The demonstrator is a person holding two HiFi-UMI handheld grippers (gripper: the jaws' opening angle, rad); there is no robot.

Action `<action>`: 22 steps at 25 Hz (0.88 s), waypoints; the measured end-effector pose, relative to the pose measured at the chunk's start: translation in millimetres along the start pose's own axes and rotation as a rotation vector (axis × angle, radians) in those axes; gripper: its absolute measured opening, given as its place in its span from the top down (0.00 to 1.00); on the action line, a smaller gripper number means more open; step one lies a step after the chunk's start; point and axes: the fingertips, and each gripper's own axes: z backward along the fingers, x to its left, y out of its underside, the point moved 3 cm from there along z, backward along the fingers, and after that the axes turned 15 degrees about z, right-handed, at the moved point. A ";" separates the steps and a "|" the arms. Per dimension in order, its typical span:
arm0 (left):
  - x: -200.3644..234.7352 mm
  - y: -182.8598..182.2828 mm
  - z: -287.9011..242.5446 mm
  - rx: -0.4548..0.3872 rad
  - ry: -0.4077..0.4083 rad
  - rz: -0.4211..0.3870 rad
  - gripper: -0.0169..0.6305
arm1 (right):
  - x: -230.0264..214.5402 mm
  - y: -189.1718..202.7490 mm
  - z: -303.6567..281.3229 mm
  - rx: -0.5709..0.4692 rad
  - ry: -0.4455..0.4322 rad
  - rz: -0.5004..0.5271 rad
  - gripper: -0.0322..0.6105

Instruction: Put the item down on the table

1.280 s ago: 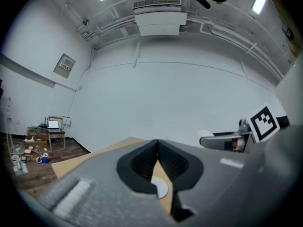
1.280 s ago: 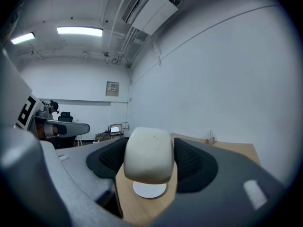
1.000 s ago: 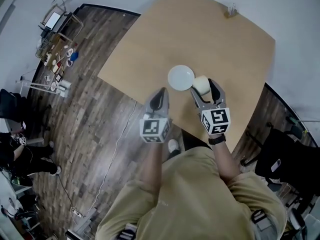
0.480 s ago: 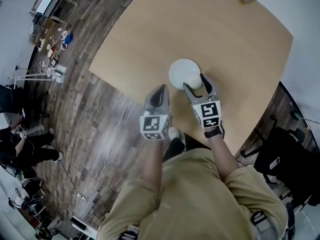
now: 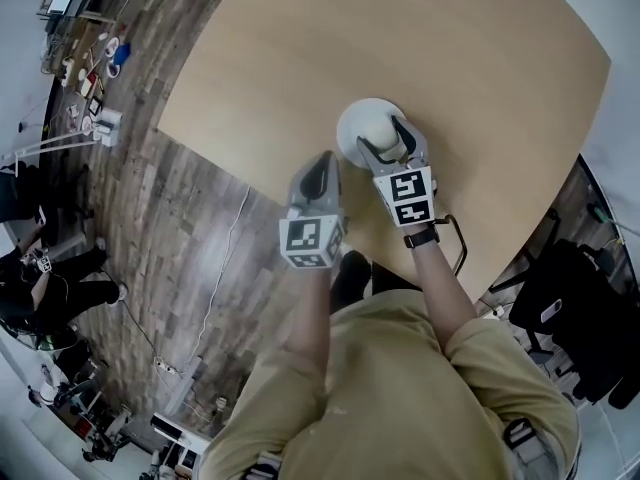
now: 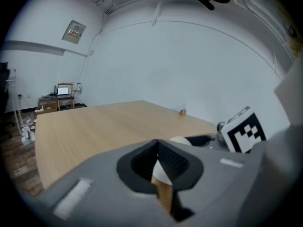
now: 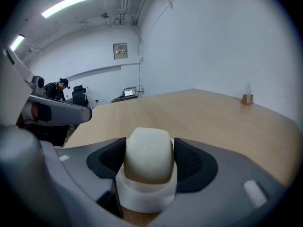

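A cream cup (image 7: 147, 155) sits between the jaws of my right gripper (image 7: 148, 157), which is shut on it. The cup is right over a white plate (image 7: 142, 200); I cannot tell whether they touch. In the head view the right gripper (image 5: 385, 140) reaches over the plate (image 5: 352, 128) on the wooden table (image 5: 480, 78). My left gripper (image 5: 320, 173) hangs at the table's near edge, left of the plate, shut and holding nothing. In the left gripper view its jaws (image 6: 157, 145) meet, with the cup (image 6: 180, 140) beyond them.
A small stand (image 7: 245, 99) is at the table's far corner. Shelves and clutter (image 5: 85, 58) stand on the wood floor at the left, with a seated person (image 5: 40, 288) nearby. A black chair (image 5: 580, 298) is at the right.
My right gripper has carried the cup leftward, from beside the plate to over it. The left gripper has stayed shut near the table edge.
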 end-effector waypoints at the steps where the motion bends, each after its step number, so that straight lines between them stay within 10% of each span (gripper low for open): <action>1: 3.4 2.8 -1.1 0.005 -0.005 0.004 0.97 | 2.6 2.6 -3.7 0.012 -0.003 0.004 0.45; 22: 13.6 -4.0 23.3 -0.007 -0.004 0.047 0.97 | 22.5 0.2 -10.0 0.117 0.038 0.091 0.31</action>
